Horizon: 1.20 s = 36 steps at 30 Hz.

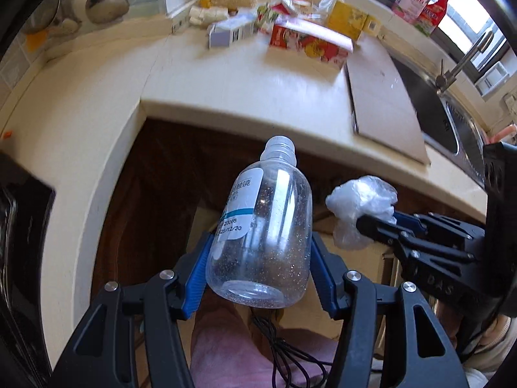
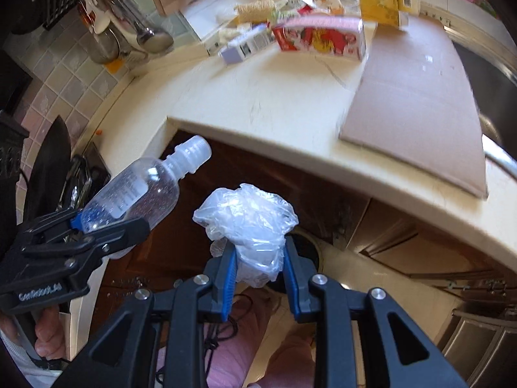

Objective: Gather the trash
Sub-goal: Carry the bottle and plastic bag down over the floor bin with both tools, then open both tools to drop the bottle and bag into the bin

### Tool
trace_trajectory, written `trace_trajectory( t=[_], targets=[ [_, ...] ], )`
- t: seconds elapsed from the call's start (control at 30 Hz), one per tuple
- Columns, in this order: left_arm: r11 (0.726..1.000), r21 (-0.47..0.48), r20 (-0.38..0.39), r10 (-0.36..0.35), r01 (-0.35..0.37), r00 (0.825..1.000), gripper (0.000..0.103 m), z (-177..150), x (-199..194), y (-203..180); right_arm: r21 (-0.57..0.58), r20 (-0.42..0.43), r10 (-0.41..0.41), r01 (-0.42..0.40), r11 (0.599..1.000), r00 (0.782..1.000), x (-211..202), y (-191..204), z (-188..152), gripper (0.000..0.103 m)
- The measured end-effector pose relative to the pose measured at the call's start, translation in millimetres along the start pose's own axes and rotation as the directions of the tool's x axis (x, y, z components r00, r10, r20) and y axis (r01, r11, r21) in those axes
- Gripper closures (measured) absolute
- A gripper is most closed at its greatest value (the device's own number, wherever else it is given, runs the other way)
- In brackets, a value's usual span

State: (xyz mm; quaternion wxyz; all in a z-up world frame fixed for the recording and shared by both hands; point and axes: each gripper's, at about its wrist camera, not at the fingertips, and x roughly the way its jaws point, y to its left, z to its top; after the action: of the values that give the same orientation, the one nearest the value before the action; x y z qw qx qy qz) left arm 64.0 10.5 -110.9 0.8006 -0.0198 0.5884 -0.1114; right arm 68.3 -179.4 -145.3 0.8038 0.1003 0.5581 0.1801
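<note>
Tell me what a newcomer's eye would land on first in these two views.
First, the clear plastic bottle gripped between the blue fingers of the left gripper, held out past the counter's front edge. Beside it, the right gripper pinches a crumpled clear plastic bag. Behind both, colourful cartons clutter the back of the cream counter.

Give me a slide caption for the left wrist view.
Left gripper holds a clear plastic bottle; right gripper holds crumpled plastic wrap below the countertop.
</note>
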Motion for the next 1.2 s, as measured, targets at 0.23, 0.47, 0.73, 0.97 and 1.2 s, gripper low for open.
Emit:
trace_trajectory(
  t=[0.23, 0.47, 0.73, 0.97, 1.2],
  targets=[
    [0.999, -0.04, -0.144, -0.006, 0.0, 0.99, 0.047, -26.2, 56.5, 21.3, 0.101, -0.123, 0.015, -0.002, 0.995, 0.992, 63.5, -16.2, -30.2, 0.077],
    [0.995, -0.087, -0.304, -0.072, 0.048, 0.95, 0.047, -58.3, 177.5, 55.1, 0.165, -0.257, -0.024, 0.068, 0.984, 0.966, 180.1, -37.6, -60.6, 0.076],
    [0.995, -0.097, -0.429, -0.055, 0.015, 0.902, 0.046, -83.7, 337.3, 93.7, 0.203, -0.359, -0.1, 0.182, 0.962, 0.928, 322.5, -78.4, -86.1, 0.075],
    [0.995, -0.076, -0.407, 0.025, -0.061, 0.913, 0.026, -79.6, 390.7, 105.4, 0.24, -0.407, -0.084, 0.195, 0.951, 0.91, 378.7, -105.9, -88.8, 0.067],
    [0.989, -0.095, -0.419, 0.066, -0.116, 0.906, 0.014, -72.4, 394.0, 119.2, 0.285, -0.399, -0.056, 0.181, 0.941, 0.915, 378.4, -104.4, -92.3, 0.044]
  ],
)
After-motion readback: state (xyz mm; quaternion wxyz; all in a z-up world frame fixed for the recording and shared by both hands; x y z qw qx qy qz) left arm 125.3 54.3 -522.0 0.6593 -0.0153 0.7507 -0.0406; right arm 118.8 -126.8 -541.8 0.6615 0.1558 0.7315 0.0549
